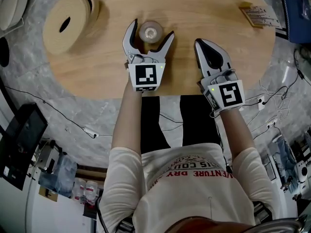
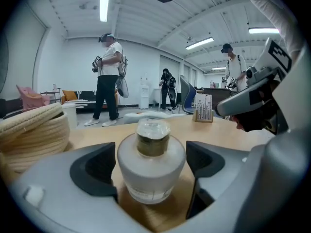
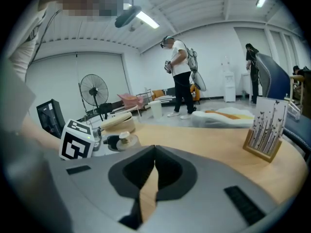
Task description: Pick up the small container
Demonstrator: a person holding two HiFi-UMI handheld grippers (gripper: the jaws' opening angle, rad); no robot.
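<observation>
Pale wooden desk (image 1: 204, 8), oval. Far left, near its rim: coiled rope basket (image 1: 68, 22). Left of centre: small container (image 1: 150, 32), white, upright on the desk between the wide-spread jaws of the left claw (image 2: 151, 166), pads not pressing it, open wood around. Right claw (image 1: 199, 43), jaws together, nothing held, by the near edge. Far right rim: card stand (image 1: 257, 14).

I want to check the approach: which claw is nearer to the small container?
Left. The left claw stands open around the small container, without pressing it; the right claw, shut, lies apart to its right.
</observation>
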